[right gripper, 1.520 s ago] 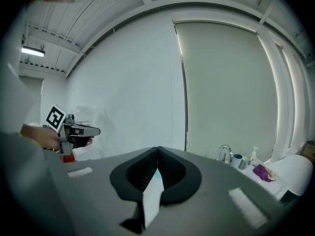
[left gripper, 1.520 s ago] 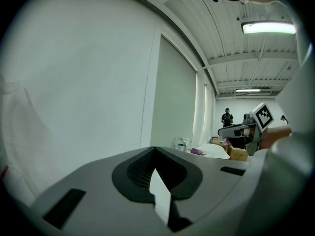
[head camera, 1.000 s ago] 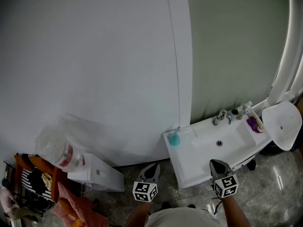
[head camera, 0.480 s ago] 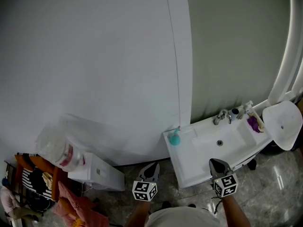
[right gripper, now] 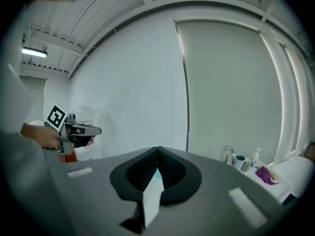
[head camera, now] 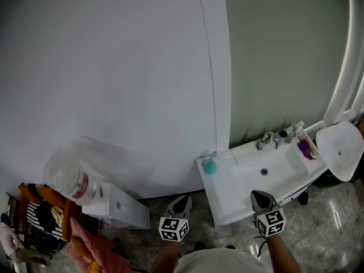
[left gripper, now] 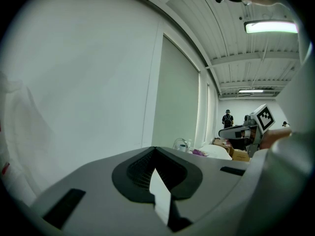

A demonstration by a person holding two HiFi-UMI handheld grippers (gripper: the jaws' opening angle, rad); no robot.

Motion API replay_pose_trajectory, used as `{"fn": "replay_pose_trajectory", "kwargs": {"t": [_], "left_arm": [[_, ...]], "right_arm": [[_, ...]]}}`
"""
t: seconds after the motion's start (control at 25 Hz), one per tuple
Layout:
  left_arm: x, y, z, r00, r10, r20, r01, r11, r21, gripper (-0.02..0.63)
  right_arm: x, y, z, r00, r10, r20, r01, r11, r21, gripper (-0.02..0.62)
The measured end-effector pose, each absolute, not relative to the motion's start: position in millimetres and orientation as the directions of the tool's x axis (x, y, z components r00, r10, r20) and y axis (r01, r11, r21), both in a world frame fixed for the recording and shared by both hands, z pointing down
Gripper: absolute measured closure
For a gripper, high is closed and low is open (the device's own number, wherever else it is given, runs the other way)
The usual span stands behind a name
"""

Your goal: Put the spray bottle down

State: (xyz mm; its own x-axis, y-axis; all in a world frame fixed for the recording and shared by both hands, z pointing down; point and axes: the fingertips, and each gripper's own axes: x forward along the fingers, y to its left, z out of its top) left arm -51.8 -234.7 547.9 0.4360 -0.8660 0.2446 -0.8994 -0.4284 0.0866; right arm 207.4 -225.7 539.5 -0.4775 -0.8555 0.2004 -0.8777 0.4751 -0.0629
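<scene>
Down at the far left, a heap of orange and striped fabric [head camera: 41,218] lies on the floor beside a crumpled clear plastic bag [head camera: 73,174] and a low white box-shaped unit [head camera: 118,207]. None of it has anything to do with the job.

Next along is the left gripper [head camera: 185,199], held out in front of the person and aimed at the bare white wall [head camera: 114,84]. In its own view the two fingers are pressed flat together with nothing pinched between them. It looks parked, simply kept out of the way.

The small teal plastic spray bottle [head camera: 210,165] stands upright on the back left corner of the white ceramic washbasin [head camera: 223,202], close against the wall. Neither gripper touches it and both are well apart from it. I'd say that corner was chosen because the ledge there is flat and clear of the bowl, and that the putting-down is already done.

The right gripper [head camera: 257,195] hangs over the basin's front edge. Its fingers are likewise closed tight on each other and empty, as you would expect of a tool that has nothing left to carry.

Behind the bowl sit a chrome tap [head camera: 265,140], a dark cup [head camera: 282,134], a white pump bottle [head camera: 297,131] and a purple cloth [head camera: 306,148], grouped on the right so the bottle's corner is uncrowded.
</scene>
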Motion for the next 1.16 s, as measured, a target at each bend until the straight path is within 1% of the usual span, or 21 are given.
{"fn": "replay_pose_trajectory", "kwargs": {"t": [1.16], "left_arm": [[-57.3,-231.3,544.7,0.432,-0.868,0.244,-0.901,-0.425,0.082,0.6]], "right_arm": [[199.6,-221.3,536.3,-0.49,-0.851,0.19,-0.87,0.49,-0.047,0.584]]}}
